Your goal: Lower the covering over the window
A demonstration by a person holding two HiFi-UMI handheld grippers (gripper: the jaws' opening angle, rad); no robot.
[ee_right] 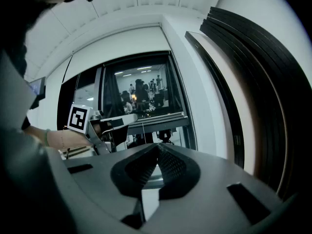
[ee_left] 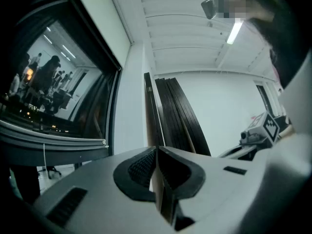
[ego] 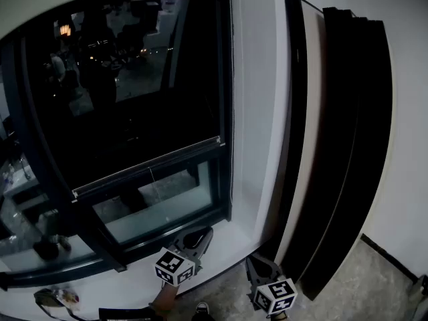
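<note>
Now, over on the left, the window [ego: 160, 207] has its dark covering [ego: 154, 122] part of the way down, the bottom rail [ego: 147, 168] stopping above a strip of bare glass. Just below the window's lower right corner the left tongs [ego: 196, 237] are pinched together with nothing between them, and beside them the right tongs [ego: 258, 267] are closed and empty too. Far right, dark panels [ego: 341, 146] lean against the white wall.
</note>
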